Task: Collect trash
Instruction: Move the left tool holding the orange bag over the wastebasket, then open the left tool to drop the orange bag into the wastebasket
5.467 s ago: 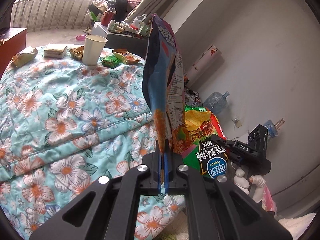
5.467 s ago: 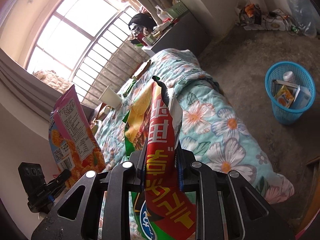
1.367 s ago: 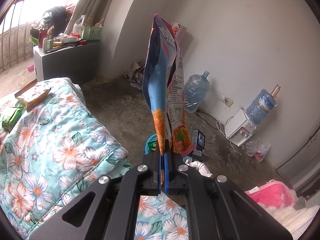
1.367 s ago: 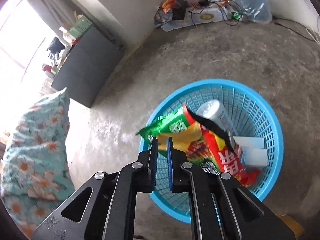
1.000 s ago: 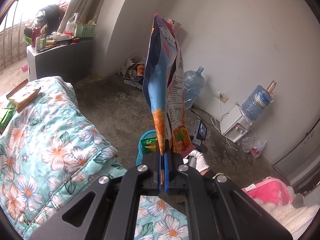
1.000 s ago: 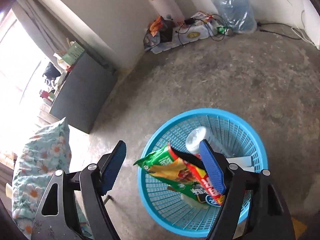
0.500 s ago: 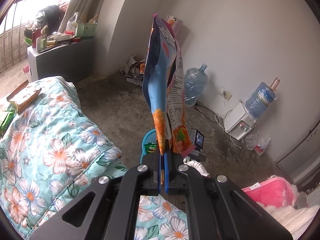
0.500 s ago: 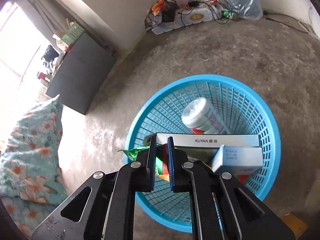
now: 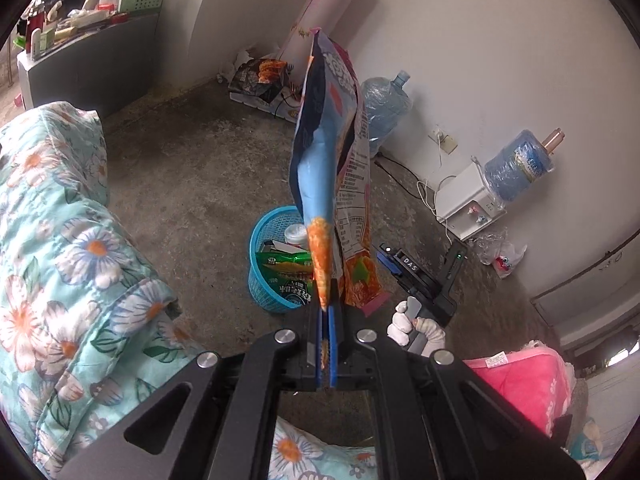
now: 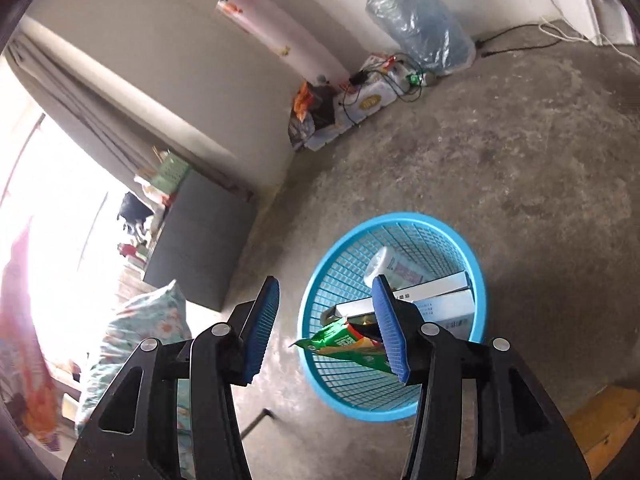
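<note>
My left gripper [image 9: 325,314] is shut on the bottom edge of a tall blue, orange and pink snack bag [image 9: 329,152], which stands upright above the jaws. Beyond it on the floor sits the blue plastic basket [image 9: 256,276], holding a green snack bag [image 9: 286,270], boxes and a white bottle. My right gripper [image 10: 326,314] hangs above the left rim of the same basket [image 10: 478,280]; its jaws are opening with nothing between them. The green and red snack bag [image 10: 344,346] lies inside the basket, over its near rim.
A floral quilt [image 9: 60,264] covers the bed at the left. Water jugs [image 9: 384,108], a white dispenser [image 9: 468,204], cables and a grey cabinet [image 10: 200,240] line the walls. A gloved hand [image 9: 412,326] holds the right gripper. A pink cushion [image 9: 524,388] lies lower right.
The right gripper dropped the green and red snack bag into the basket, shut empty, then opened again and drew back left. The left gripper moved nearer the basket, still holding its bag.
</note>
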### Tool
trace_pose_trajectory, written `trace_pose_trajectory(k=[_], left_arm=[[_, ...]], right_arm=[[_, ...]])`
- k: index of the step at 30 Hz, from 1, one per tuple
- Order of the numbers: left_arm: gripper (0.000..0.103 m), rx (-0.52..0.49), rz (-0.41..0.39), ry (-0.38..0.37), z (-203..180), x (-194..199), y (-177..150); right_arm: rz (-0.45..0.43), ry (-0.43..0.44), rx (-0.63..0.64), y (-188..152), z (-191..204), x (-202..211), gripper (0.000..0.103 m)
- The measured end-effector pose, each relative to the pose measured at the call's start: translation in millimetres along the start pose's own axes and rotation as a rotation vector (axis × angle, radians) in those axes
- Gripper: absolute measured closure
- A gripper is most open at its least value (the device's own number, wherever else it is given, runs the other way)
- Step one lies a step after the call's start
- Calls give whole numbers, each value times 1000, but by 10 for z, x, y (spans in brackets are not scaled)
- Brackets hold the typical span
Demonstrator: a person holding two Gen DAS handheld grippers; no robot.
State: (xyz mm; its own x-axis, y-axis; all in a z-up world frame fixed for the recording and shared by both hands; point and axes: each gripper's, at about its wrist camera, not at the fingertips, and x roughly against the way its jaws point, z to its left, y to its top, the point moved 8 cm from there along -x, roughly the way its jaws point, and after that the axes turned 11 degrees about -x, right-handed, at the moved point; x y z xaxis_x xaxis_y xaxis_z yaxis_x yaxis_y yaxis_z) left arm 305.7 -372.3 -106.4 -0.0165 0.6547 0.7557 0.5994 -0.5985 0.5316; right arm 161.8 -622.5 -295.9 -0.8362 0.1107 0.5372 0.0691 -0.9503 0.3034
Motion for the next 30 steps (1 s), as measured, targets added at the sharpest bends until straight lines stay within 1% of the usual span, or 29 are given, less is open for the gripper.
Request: trace_pose_trajectory(k=[1,4,7,10,12,14,15,16,18,19,21,22,24,26,27,28,29,30], left_arm=[[101,23,29,-22,-2,-135,20],[101,88,102,-78,-21,-575,94],[101,208,162,-151,-61,-1080,178],[101,374,195,-202,-41,-1650,237],[101,464,212,-201,10,-2037,247],[101,544,229,-186,63,-2386,218],[100,589,236,-192,100,-2541,183],[100,636,248,-179,156,-2679,127],[100,725,262,-155,253,-2897,16],[100,751,267,-156,285,-2969,-25],[100,777,280,-135,336,-3050,-100],[97,789,283,-134,350,-3076,-119],[91,809,288,-167,345,-3098,-138],[66,816,305,-197,329,-3115,-136],[57,816,306,-203,323,-3107,-125],[53,816,303,-207,312,-3095,-98],[47,814,300,-212,295,-3057,-77],[43,807,305,-216,271,-3015,-63]], right_arm=[[-10,13,-15,-20,-20,133,56],[-49,3,-44,-99,-126,463,56],[-85,20,-110,-168,-279,692,56],[-97,35,-167,-183,-392,759,56],[-81,26,-184,-185,-453,722,56],[-66,31,-198,-175,-475,688,56],[-67,39,-200,-177,-474,695,56],[-69,39,-201,-210,-485,739,56],[-62,51,-206,-222,-484,721,56],[-55,50,-204,-237,-495,703,56],[-49,44,-200,-256,-504,690,56],[-44,46,-200,-268,-507,682,56],[-35,48,-206,-293,-521,661,56],[-24,48,-206,-317,-532,635,56],[-21,46,-202,-330,-532,626,56],[-20,43,-197,-339,-530,627,56],[-19,41,-192,-349,-534,622,56],[-19,39,-191,-355,-537,621,56]])
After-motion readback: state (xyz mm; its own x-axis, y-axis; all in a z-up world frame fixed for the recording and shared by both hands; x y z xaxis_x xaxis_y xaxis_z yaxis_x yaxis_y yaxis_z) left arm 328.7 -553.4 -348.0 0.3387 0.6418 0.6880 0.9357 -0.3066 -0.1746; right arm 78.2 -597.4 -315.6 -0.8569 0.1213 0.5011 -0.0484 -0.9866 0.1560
